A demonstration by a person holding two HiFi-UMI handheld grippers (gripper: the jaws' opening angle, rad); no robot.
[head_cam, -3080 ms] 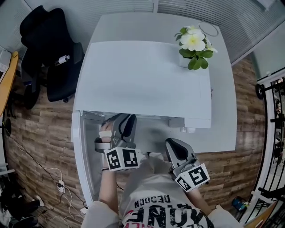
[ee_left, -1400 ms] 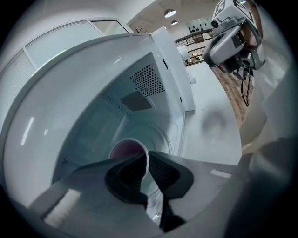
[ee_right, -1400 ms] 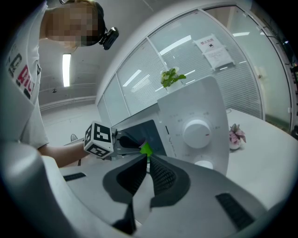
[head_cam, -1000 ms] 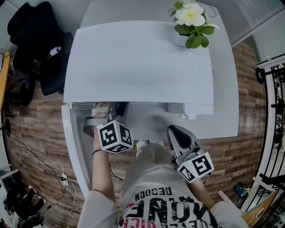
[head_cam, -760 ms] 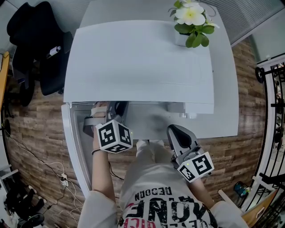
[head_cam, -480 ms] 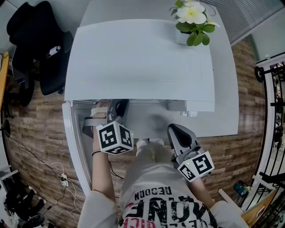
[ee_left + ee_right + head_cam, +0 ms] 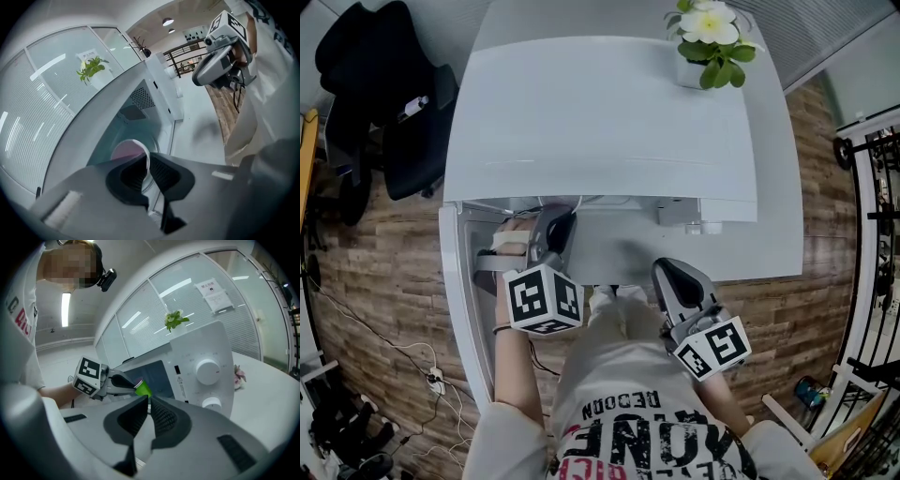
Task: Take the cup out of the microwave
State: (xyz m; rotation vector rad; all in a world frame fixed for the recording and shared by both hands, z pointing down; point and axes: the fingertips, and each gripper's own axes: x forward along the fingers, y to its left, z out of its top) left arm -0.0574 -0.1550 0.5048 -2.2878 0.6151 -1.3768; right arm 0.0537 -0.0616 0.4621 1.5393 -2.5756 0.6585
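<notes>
Head view: the open microwave door [image 7: 457, 300] closes off the left side. Just right of it, the left gripper [image 7: 561, 220] reaches under the front edge of the microwave [image 7: 600, 122], with the person's body close behind. A bare strip of table [image 7: 769, 253] runs along the near edge and widens at the right end. The right gripper [image 7: 668, 274] hovers over that near edge, its tongs pressed together on nothing.

The microwave's top hides the cup from above. In the left gripper view the tongs pinch the rim of the cup [image 7: 126, 150] at the mouth of the cavity. In the right gripper view its green side shows, but the jaws in front cut off its base, so whether it rests or hangs clear cannot be told.
</notes>
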